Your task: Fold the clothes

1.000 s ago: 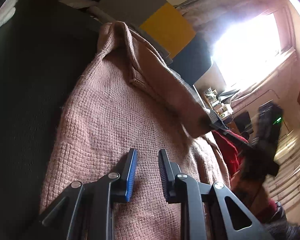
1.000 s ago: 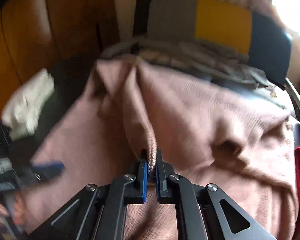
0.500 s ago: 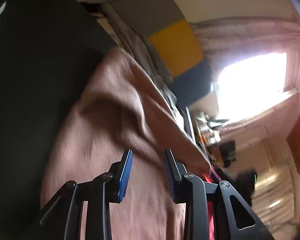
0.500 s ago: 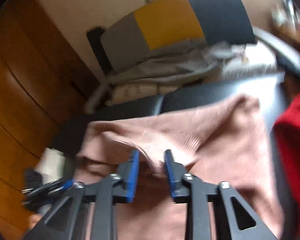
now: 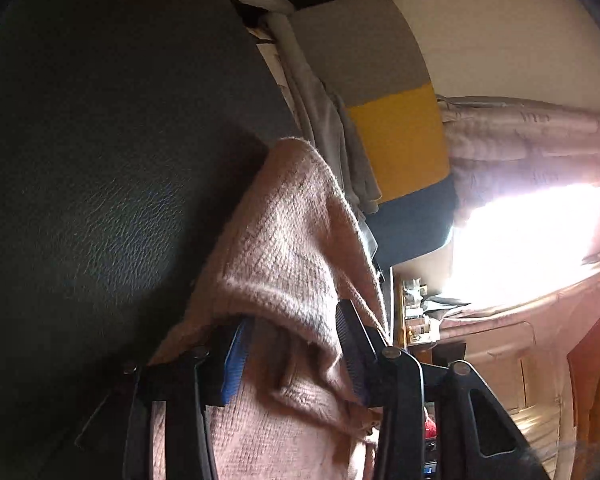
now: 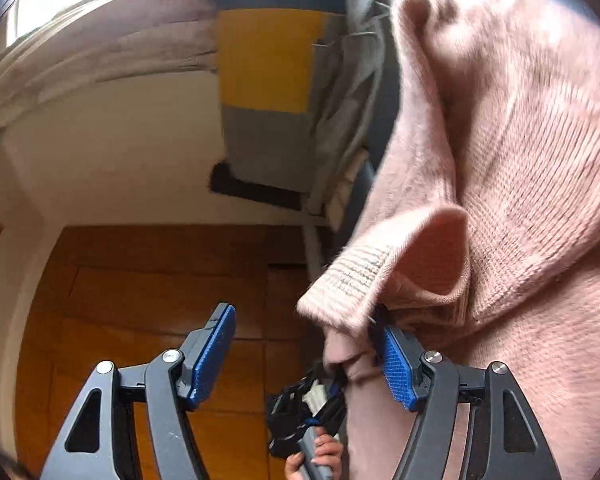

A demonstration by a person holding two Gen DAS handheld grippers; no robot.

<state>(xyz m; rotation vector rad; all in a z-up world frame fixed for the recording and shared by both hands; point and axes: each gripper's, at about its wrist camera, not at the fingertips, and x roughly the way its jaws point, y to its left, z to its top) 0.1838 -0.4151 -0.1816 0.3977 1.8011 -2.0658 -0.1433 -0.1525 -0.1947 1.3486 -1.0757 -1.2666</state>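
Note:
A pink knit sweater [image 5: 284, 248] lies on a black leather seat [image 5: 100, 160]. My left gripper [image 5: 294, 356] sits low against it with its jaws opening. A loose fold of the knit drapes over and between its fingers, and the pads do not press on it. In the right wrist view the sweater [image 6: 500, 160] fills the right side and its ribbed cuff [image 6: 352, 280] hangs just above my right gripper [image 6: 304, 360]. Those jaws are also opening, with only a bit of cloth brushing the right-hand pad [image 6: 396, 364]. The left gripper [image 6: 304, 404], held by a hand [image 6: 316, 456], shows below.
A cushion with grey, yellow and dark blue blocks [image 5: 396, 140] leans behind the seat, with grey clothes [image 5: 324, 128] draped beside it. A bright window [image 5: 520, 240] with a curtain is at the right. Orange wooden panelling [image 6: 120, 300] fills the lower left of the right wrist view.
My right gripper was shut on a sweater fold; it has let go, opened wide and rolled over. My left gripper has widened and slid along the sweater until a fold lies across its fingers.

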